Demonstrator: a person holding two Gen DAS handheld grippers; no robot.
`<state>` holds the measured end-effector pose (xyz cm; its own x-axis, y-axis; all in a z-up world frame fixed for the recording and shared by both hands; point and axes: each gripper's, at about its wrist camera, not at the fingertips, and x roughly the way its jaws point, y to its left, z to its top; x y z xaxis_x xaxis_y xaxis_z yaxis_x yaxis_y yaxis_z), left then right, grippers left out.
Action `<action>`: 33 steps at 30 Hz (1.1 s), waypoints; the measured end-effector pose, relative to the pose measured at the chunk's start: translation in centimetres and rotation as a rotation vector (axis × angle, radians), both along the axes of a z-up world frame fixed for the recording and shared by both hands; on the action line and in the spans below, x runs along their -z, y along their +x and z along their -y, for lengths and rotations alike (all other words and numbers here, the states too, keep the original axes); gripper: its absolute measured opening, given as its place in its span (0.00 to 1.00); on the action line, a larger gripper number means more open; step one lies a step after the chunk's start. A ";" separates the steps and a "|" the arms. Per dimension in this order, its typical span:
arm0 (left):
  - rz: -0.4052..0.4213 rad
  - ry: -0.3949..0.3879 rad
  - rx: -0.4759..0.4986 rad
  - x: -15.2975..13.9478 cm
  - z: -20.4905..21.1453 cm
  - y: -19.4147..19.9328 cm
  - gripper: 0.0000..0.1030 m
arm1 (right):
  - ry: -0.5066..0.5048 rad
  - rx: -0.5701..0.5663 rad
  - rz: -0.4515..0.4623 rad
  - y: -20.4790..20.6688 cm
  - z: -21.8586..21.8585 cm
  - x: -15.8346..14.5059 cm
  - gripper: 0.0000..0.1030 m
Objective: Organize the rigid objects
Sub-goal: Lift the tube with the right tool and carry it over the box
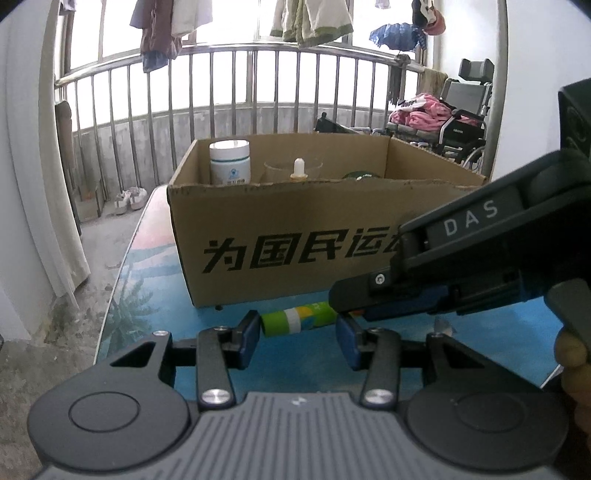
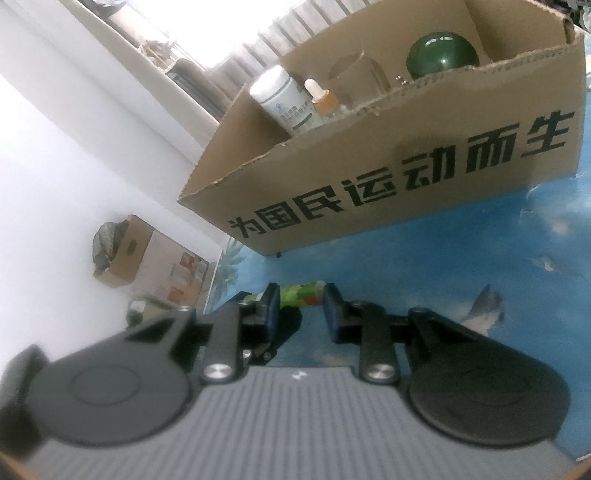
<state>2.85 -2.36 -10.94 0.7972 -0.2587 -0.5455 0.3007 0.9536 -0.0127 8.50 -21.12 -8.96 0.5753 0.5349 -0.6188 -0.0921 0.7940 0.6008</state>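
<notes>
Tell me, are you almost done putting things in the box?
Done: a white jar, a dropper bottle and a green round thing sit inside the cardboard box. In hand: the left gripper and right gripper both appear to grip the green tube, just in front of the box. To do: getting that tube in.

bright balcony: steel railing (image 1: 229, 96), hanging laundry (image 1: 310, 22), wheelchair (image 1: 465, 122), white curtain (image 1: 33, 177), concrete floor (image 1: 44, 362).

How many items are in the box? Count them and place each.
4. Jar at the left end of the box, dropper bottle beside it, clear glass behind that, green ball toward the right end. The front wall may hide more.
</notes>
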 end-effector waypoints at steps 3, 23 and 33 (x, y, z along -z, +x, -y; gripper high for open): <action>0.015 0.004 -0.001 -0.5 0.2 -0.4 0.45 | 0.001 0.001 0.014 -0.4 0.1 -0.5 0.24; 0.170 0.016 0.015 -4.7 1.3 -3.4 0.45 | 0.028 0.022 0.143 -4.0 2.0 -5.4 0.24; 0.269 -0.035 0.040 -7.9 -0.2 -2.5 0.46 | 0.004 0.024 0.269 -4.5 1.1 -10.1 0.24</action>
<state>0.36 -2.14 -3.04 0.9008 -0.3079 -0.3060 0.3352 0.9413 0.0395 4.02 -22.24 1.12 0.7312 0.5216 -0.4397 -0.2303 0.7954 0.5607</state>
